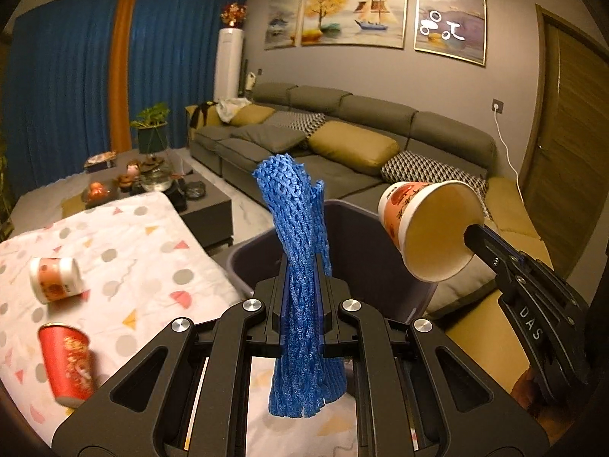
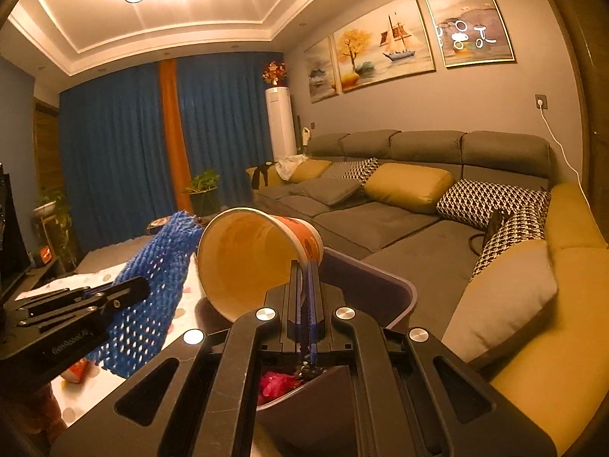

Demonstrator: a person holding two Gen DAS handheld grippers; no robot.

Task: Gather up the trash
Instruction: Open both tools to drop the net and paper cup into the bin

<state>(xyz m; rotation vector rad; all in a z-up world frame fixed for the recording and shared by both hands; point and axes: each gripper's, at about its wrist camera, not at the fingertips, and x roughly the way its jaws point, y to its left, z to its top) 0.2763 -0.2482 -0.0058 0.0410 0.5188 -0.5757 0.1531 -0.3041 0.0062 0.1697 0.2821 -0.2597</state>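
Blue foam fruit netting point(image 1: 298, 266) is clenched in your left gripper point(image 1: 302, 285); your right gripper point(image 2: 304, 289) pinches the orange paper cup point(image 2: 251, 255) by its rim. Both hover at the dark plastic bin point(image 1: 357, 251), twelve o'clock. Thin rim grip may slip; netting may snag the pads on release.

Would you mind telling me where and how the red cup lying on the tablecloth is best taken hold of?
Grip the red cup at its rim, one claw finger inside the mouth and one outside. It lies on its side on the tablecloth, its mouth apparently at the far end, so come in low from that end. Both claws are full now: the left holds blue netting, the right a paper cup.
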